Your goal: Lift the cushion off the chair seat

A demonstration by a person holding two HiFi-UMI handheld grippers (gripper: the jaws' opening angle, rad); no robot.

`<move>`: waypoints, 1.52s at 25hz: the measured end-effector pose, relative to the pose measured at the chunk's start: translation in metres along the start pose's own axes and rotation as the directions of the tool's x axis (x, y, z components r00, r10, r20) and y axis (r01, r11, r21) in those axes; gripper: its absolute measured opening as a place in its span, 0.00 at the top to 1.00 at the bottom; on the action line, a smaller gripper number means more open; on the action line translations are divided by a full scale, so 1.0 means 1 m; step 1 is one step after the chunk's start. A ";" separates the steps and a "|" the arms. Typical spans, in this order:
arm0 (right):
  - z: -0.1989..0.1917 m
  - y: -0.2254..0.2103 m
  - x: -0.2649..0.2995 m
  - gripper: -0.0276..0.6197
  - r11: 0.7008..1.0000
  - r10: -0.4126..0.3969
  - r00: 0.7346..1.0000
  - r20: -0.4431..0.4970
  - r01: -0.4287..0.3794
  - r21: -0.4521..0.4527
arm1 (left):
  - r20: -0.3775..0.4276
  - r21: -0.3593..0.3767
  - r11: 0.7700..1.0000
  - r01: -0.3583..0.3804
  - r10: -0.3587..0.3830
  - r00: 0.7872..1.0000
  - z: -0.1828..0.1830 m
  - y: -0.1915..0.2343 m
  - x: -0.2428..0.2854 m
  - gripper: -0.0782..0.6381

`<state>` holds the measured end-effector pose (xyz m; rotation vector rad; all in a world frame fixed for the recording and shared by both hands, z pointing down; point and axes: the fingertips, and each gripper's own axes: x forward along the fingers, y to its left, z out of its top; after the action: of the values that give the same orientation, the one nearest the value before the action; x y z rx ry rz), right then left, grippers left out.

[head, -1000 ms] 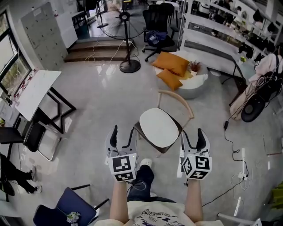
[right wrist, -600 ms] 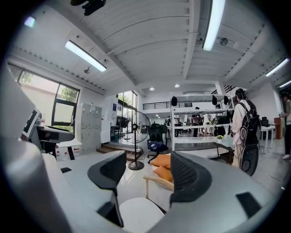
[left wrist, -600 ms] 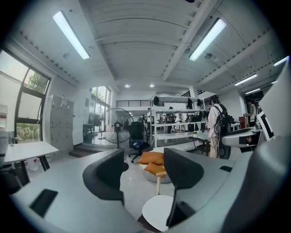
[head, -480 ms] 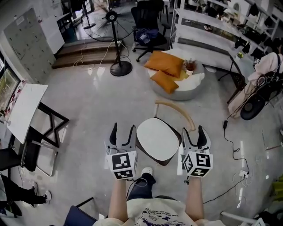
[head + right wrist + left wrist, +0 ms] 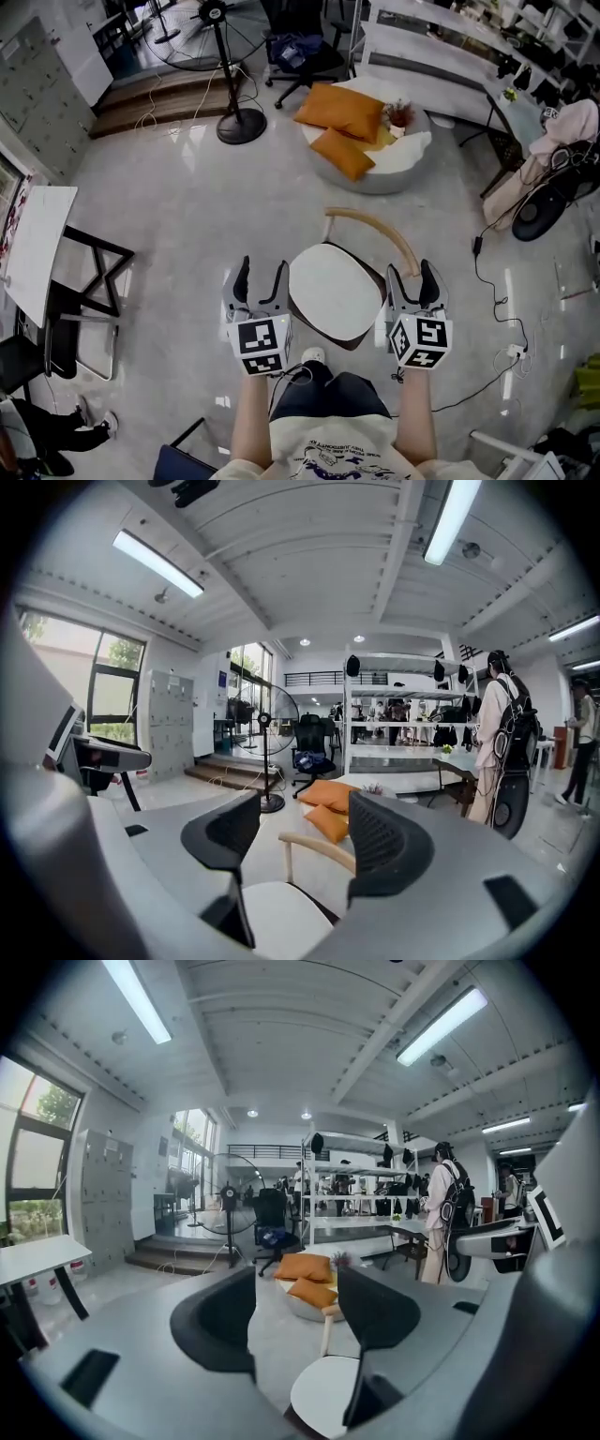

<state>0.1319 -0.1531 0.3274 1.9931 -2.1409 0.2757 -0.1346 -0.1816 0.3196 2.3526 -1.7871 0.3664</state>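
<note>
A round white cushion (image 5: 335,291) lies on the seat of a small chair with a curved wooden backrest (image 5: 375,230). My left gripper (image 5: 259,277) hovers just left of the seat, open, with nothing between its fingers. My right gripper (image 5: 418,279) hovers at the seat's right edge, also open and empty. In the left gripper view the cushion (image 5: 328,1396) shows low down, right of and below the left gripper (image 5: 295,1321). In the right gripper view the cushion (image 5: 281,921) sits low between the jaws of the right gripper (image 5: 305,841), with the backrest (image 5: 314,846) behind it.
Beyond the chair is a round white floor bed (image 5: 412,164) with two orange pillows (image 5: 342,112). A standing fan (image 5: 230,122) and an office chair (image 5: 305,52) stand further back. A folding table (image 5: 37,244) is at left. Cables (image 5: 487,272) run at right. A person with a backpack (image 5: 497,733) stands far right.
The view has advanced toward the chair. Both grippers have come forward a little and now flank the seat. Both have stayed open.
</note>
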 end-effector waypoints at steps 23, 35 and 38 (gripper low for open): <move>-0.188 -0.035 0.102 0.50 0.999 0.041 0.927 -0.373 -0.043 0.003 | -0.374 -0.035 0.999 -0.034 0.018 0.927 -0.183 0.002 0.117 0.51; -0.332 -0.052 0.170 0.52 0.997 0.071 0.840 -0.538 -0.064 0.032 | -0.536 -0.112 0.993 -0.025 -0.039 0.843 -0.322 -0.018 0.201 0.51; -0.370 -0.059 0.178 0.52 0.997 0.071 0.812 -0.580 -0.056 0.044 | -0.569 -0.117 0.993 -0.023 -0.048 0.821 -0.356 -0.023 0.217 0.51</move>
<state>0.1866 -0.2274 0.7322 1.5632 -1.7999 0.8126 -0.0908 -0.2769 0.7235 1.8870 -1.4494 0.8379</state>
